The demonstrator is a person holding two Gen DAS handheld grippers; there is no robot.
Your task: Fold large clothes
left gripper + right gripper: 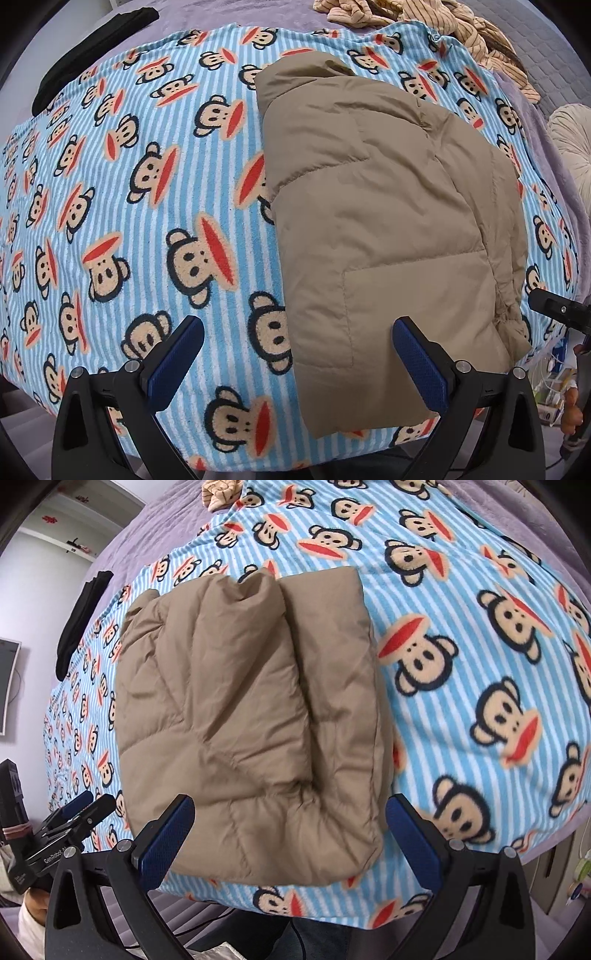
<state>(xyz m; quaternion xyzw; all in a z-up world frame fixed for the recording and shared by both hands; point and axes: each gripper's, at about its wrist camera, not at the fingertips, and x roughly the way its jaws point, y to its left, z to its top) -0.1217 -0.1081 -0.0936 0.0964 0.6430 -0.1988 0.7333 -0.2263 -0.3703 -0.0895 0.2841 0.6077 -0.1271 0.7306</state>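
Observation:
A tan puffer jacket [388,221] lies folded lengthwise on a blue striped monkey-print blanket [129,184]. My left gripper [299,354] hovers open above the jacket's near left edge, holding nothing. In the right wrist view the jacket [240,709] shows as a thick folded bundle with a crease down its middle. My right gripper [290,834] is open just in front of the jacket's near end, its blue pads [170,842] wide apart. The blanket [461,646] spreads to the right.
A striped beige garment [424,22] is heaped at the far edge of the purple bed. A black garment [92,48] lies at the far left. A pale cushion [572,147] sits at right. The other gripper's tip [557,306] shows low right.

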